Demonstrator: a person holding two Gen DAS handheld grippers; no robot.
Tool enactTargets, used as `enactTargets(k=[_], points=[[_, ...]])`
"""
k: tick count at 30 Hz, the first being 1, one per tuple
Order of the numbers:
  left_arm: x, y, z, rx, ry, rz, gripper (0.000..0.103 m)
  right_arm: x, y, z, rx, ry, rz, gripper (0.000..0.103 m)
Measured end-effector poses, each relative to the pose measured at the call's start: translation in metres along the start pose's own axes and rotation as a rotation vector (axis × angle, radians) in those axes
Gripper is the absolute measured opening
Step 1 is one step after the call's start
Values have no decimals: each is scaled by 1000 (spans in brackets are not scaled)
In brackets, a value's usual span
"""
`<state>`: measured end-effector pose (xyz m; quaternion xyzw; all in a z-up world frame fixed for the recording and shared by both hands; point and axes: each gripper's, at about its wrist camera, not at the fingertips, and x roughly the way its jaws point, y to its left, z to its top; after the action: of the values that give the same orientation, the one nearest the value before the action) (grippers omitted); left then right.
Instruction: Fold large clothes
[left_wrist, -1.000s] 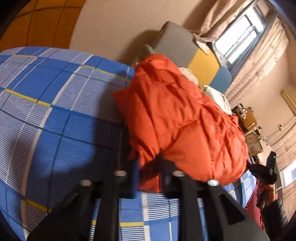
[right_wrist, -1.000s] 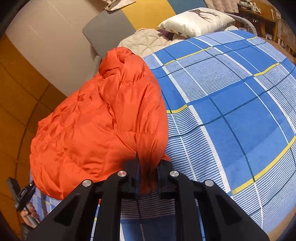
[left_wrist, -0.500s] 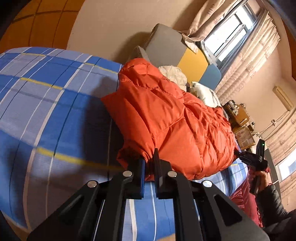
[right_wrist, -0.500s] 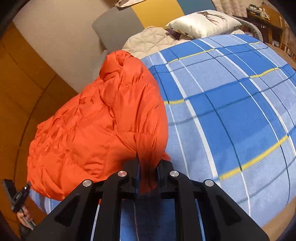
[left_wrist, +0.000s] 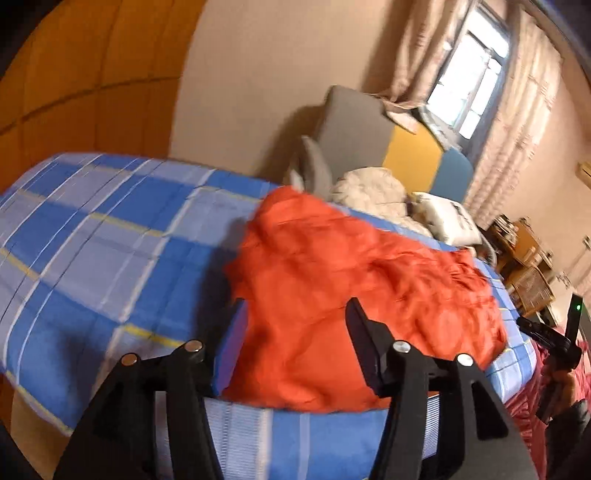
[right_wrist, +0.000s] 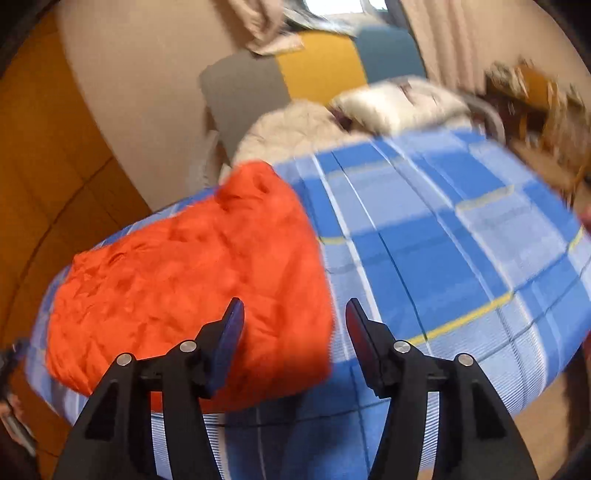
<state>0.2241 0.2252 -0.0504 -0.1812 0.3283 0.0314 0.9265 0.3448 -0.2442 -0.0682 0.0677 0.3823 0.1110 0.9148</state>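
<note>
Two claws, one orange jacket. From the left wrist view, the left claw (left_wrist: 295, 317) has its jaws spread and opening, pressing on nothing, though the near edge of the orange puffer jacket (left_wrist: 343, 280) shows between them. The jacket lies on the bed (left_wrist: 110, 236) as a compact, doubled-over bundle, so the fold looks largely done; what may be left is squaring and flattening it. Its shell is slick, quilted and puffy, with soft rounded ridges. The bedspread is a blue, white and yellow check, smooth and flat. Beyond it sit a cream quilted blanket (left_wrist: 369, 188) and a pale pillow (left_wrist: 447, 221). From the right wrist view, the right claw (right_wrist: 295, 317) is likewise released and opening, with the jacket's (right_wrist: 184, 277) edge just under its left finger (right_wrist: 231, 332). The bundle sits near the bed's (right_wrist: 443, 258) left side, lumpy rather than crisp.
</note>
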Motion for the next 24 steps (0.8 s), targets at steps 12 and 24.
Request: enactTargets(k=[12,24], points=[[69,-121,2,129,49,24,60,33,100,-13,-126,60,59,63],[107,-168,-2,217,80,30,58,26,-37,-65,419,108,268,73]])
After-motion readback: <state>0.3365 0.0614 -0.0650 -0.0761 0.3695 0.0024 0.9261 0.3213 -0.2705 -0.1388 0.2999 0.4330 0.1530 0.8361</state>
